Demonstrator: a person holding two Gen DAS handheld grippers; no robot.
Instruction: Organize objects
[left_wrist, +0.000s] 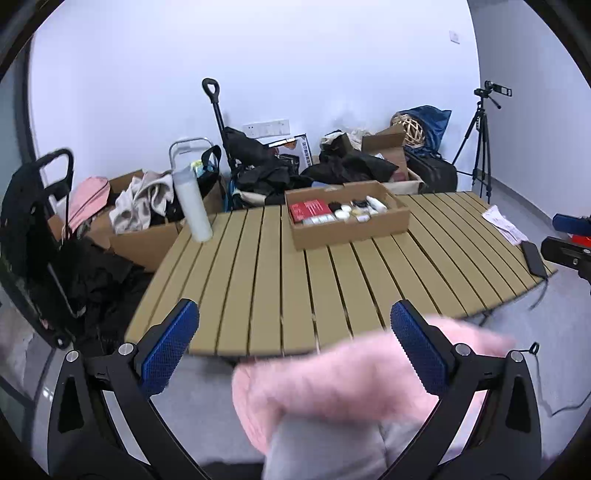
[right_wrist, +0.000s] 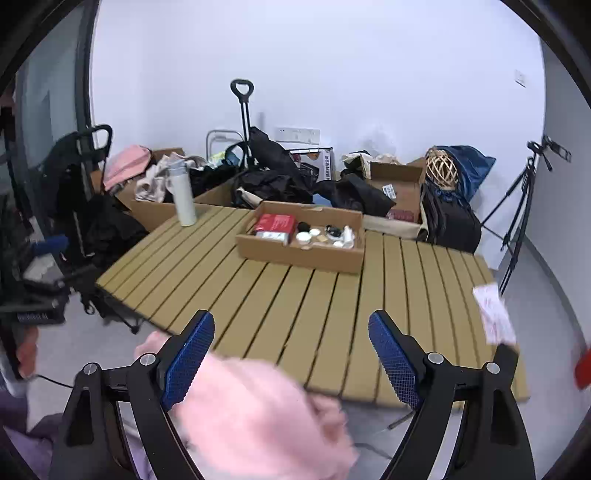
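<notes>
Tan slatted table (right_wrist: 258, 295), brown cardboard box (right_wrist: 299, 254) holding a red packet (right_wrist: 275, 222), white bottle (right_wrist: 183, 195), blue-padded jaws.

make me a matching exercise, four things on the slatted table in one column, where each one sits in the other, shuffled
Things:
1. white bottle
2. cardboard box
3. red packet
4. black phone

Places:
a. inside the box, at its left end
b. far left corner of the table, standing upright
c. right edge of the table, lying flat beside the papers
d. far middle of the table, holding small items

Pairs: 1-b, 2-d, 3-a, 4-c
</notes>
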